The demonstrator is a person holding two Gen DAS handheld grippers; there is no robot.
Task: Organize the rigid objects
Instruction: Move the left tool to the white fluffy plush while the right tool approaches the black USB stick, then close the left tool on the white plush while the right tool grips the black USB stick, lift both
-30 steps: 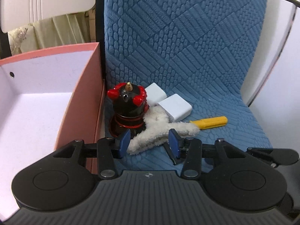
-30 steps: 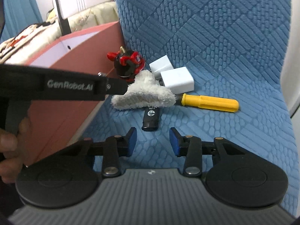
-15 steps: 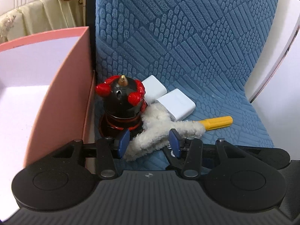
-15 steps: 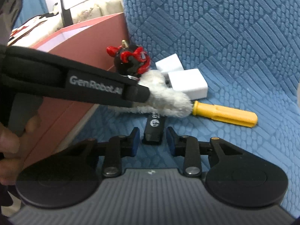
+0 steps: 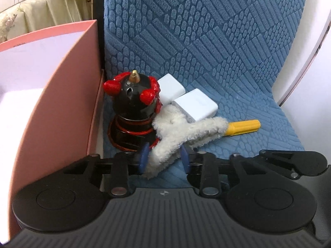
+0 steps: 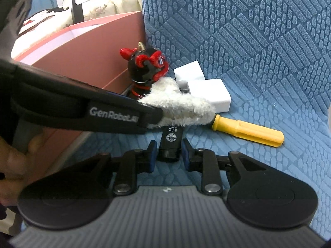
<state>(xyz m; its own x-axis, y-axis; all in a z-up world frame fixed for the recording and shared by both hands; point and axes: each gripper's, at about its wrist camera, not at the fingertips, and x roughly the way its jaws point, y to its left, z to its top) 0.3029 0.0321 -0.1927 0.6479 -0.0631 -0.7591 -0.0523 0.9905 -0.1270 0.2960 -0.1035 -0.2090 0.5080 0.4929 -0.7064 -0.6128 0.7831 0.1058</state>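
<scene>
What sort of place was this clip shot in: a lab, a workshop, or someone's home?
Most likely a home room. The items lie on a blue quilted chair seat, not a bench; a pink cardboard box stands beside it, and cream, floral-patterned fabric, perhaps bedding or a sofa, shows behind.

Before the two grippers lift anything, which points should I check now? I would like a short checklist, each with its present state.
1. Left gripper has just been closing; white fluffy cloth between its pads: ok.
2. Pads pressing the cloth firmly: cannot tell.
3. Right gripper has just been closing; black stick between its pads: ok.
4. Black stick free of the cloth: not ok, the cloth covers its far end.
5. Pink box open for dropping: ok.
6. Yellow handle clear of both grippers: ok.
</scene>
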